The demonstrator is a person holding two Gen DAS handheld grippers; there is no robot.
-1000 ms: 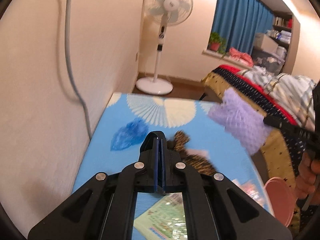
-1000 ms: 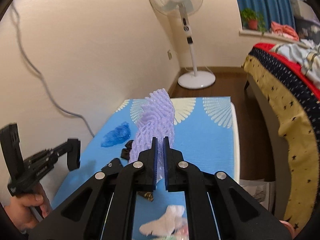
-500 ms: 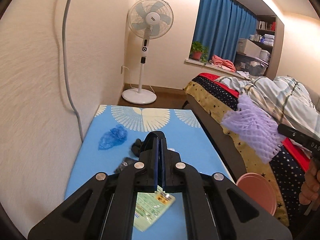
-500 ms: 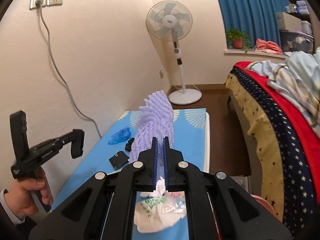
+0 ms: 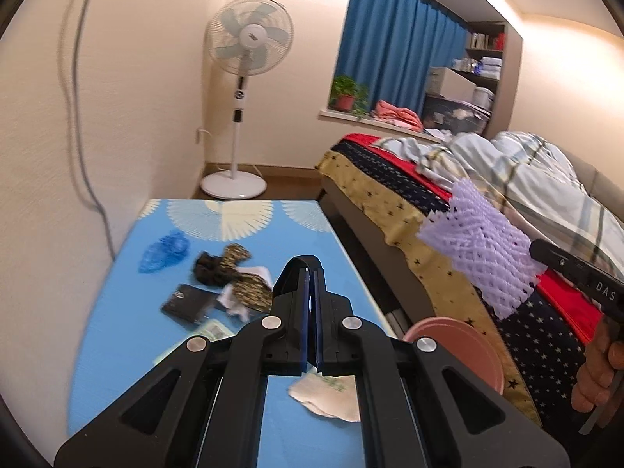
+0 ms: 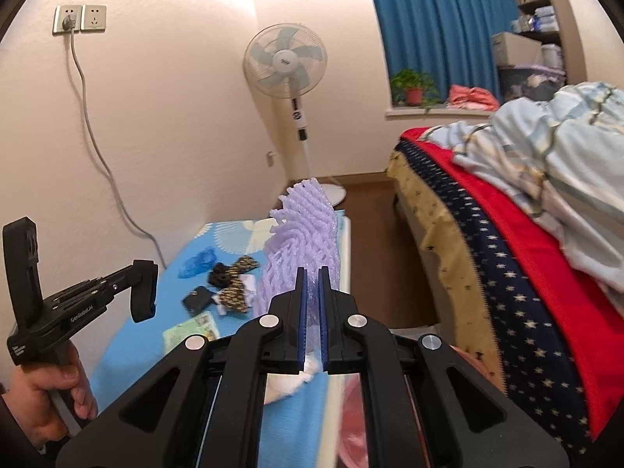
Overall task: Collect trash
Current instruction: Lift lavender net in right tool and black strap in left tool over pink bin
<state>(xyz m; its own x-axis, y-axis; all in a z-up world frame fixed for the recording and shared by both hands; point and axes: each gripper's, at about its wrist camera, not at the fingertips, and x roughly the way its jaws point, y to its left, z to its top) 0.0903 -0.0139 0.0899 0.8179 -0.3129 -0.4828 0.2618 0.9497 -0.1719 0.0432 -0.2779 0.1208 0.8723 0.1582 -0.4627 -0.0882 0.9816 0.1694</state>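
My right gripper is shut on a purple foam net sleeve, which stands up from its jaws; in the left wrist view the same sleeve hangs in the air over the bed's edge. My left gripper is shut with nothing in it, held above the blue table. On the table lie a blue plastic bag, a black and gold wrapper, a small black pouch, a green printed packet and white tissue.
A pink round bin stands between the table and the bed at right. A white standing fan is beyond the table's far end. The wall with a grey cable runs along the table's left side.
Both grippers have pulled back from the table and risen, so more of the room shows. The right gripper carried the purple sleeve rightward off the table toward the bed side.
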